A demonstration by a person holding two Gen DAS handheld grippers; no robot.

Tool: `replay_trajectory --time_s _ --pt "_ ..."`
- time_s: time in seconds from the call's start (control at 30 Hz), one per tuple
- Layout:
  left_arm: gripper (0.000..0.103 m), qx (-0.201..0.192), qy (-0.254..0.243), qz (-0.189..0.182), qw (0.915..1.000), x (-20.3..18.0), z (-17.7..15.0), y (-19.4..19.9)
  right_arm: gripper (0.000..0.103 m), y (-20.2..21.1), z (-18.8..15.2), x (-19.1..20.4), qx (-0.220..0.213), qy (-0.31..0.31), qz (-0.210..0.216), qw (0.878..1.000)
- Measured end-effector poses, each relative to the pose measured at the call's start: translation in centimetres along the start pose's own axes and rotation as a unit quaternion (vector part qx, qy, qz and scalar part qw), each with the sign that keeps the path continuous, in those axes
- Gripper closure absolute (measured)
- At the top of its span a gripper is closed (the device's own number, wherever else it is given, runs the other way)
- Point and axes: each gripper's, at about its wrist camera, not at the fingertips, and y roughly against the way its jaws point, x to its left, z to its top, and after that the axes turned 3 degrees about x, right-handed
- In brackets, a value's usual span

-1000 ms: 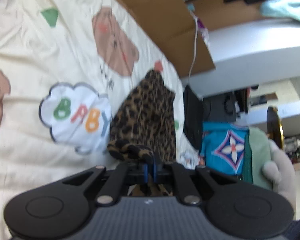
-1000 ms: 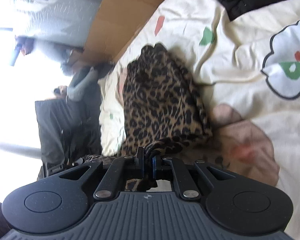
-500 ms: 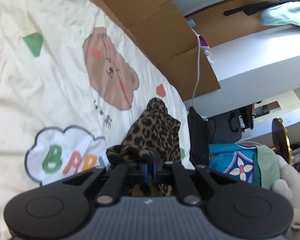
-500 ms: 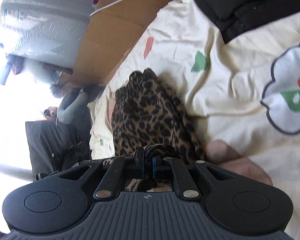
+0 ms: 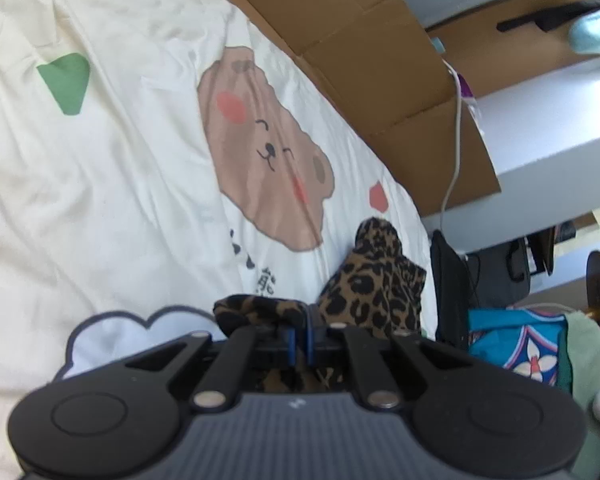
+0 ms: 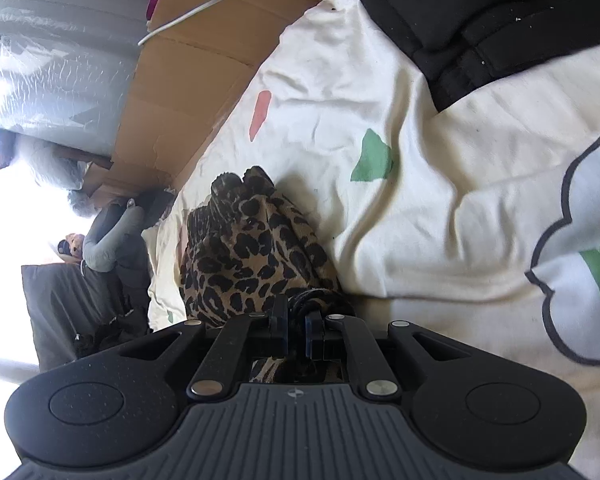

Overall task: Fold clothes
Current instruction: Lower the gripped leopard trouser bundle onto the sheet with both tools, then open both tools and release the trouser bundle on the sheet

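Note:
A leopard-print garment [image 5: 376, 288] lies stretched over a cream bedspread [image 5: 112, 168] printed with a brown bear and a white cloud. My left gripper [image 5: 300, 338] is shut on a bunched edge of that garment, which puffs out just left of the fingers. In the right wrist view the same leopard-print garment [image 6: 252, 248] runs away from the camera toward the bed's far edge. My right gripper [image 6: 297, 330] is shut on another bunched edge of it. The cloth under both grippers is hidden by their bodies.
Flattened brown cardboard [image 5: 364, 60] leans along the bed's far side, with a white cable [image 5: 454, 152] over it. A black garment [image 6: 492, 16] lies on the bedspread. A blue patterned bag [image 5: 516, 348] and dark bags sit beyond the bed's edge.
Both grippers have carried the garment's edges forward over the bedspread and lower. The garment now takes up less of each view. The bear print has come toward the middle of the left view.

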Motion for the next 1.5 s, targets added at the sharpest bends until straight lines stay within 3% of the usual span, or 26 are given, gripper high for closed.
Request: replay_trajectory --time_s 0.13,0.17,0.2,0.27,0.33,0.47,0.8,1.03,1.23,1.37,1.5 --pt "0.096 -0.003 0.009 -0.004 1.0000 0.2 0.1 -0.3 0.093 -0.6 0.2 -0.5 0.010 -0.020 -0.008 1.000" --pt "0.090 -0.002 0.010 -0.004 0.9999 0.2 0.0 -0.4 0.087 -0.6 0.2 -0.5 0.013 -0.023 -0.003 1.000" --pt "0.085 0.000 0.013 -0.006 0.9999 0.2 -0.1 -0.4 0.075 -0.6 0.1 -0.5 0.016 -0.025 0.002 1.000" --pt "0.049 0.004 0.016 -0.021 0.9996 0.1 -0.3 -0.5 0.061 -0.3 0.0 -0.2 0.017 -0.021 0.011 1.000" --pt "0.040 0.009 0.010 -0.030 0.9994 -0.4 -0.5 -0.8 0.061 -0.2 -0.1 0.1 0.024 -0.018 0.022 0.999" --pt "0.040 0.018 0.002 -0.035 0.9992 -1.0 -0.6 -1.3 0.061 -0.5 -0.3 0.7 0.027 -0.007 0.024 0.999" --pt "0.040 -0.001 0.006 -0.056 0.9984 -1.9 2.0 -1.9 0.061 -0.1 2.1 1.0 -0.016 -0.011 0.008 1.000" --pt "0.043 -0.022 -0.006 -0.051 0.9984 -2.5 3.1 -1.9 0.061 0.5 2.7 1.3 -0.045 -0.006 -0.009 0.999" --pt "0.053 -0.010 -0.003 -0.022 0.9997 -3.0 3.0 -1.8 0.061 1.5 1.4 3.6 -0.057 0.002 -0.054 0.997" --pt "0.053 0.018 -0.028 0.045 0.9984 -4.4 3.7 -0.8 0.061 2.5 0.6 6.9 -0.047 0.032 -0.096 0.994" --pt "0.054 0.054 -0.061 0.113 0.9903 -6.6 4.0 -0.1 0.061 3.3 0.1 10.2 -0.046 0.047 -0.132 0.989"
